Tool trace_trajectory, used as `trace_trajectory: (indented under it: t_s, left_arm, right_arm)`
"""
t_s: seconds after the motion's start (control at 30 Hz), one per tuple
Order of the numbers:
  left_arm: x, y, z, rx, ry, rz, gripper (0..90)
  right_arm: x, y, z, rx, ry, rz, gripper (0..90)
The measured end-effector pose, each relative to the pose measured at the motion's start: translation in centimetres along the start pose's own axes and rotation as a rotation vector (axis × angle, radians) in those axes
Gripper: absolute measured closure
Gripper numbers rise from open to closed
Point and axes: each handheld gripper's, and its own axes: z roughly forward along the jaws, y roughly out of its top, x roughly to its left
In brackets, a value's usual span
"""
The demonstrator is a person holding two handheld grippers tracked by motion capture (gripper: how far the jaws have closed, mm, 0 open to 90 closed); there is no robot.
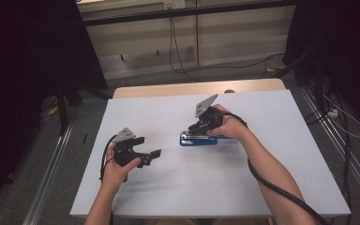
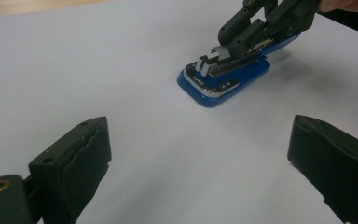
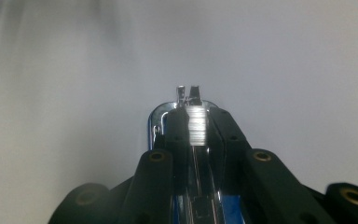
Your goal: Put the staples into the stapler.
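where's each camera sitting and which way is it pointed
High view: above the person's side, facing forward and down on the table; both forearms, left gripper and right gripper show.
Left gripper view: rides the left gripper, looking across its open jaws at the blue stapler.
Right gripper view: looks along its own jaws, closed on the stapler's metal top.
All three views share the stapler.

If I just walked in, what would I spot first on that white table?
A bright blue stapler in the middle of the white table. The right gripper is clamped on its silver metal part. The left gripper rests nearer the table's left edge, jaws wide open and holding nothing.
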Motion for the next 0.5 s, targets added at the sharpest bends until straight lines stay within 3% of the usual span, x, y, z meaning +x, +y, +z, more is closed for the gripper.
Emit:
trace_trajectory:
  t_s: [0.5]
  left_arm:
    - [0.12, -0.07, -0.03, 0.0, 0.002, -0.006, 6.1]
  right_arm:
    - [-0.1, 0.29, 0.24, 0.01, 0.018, -0.025, 79.3]
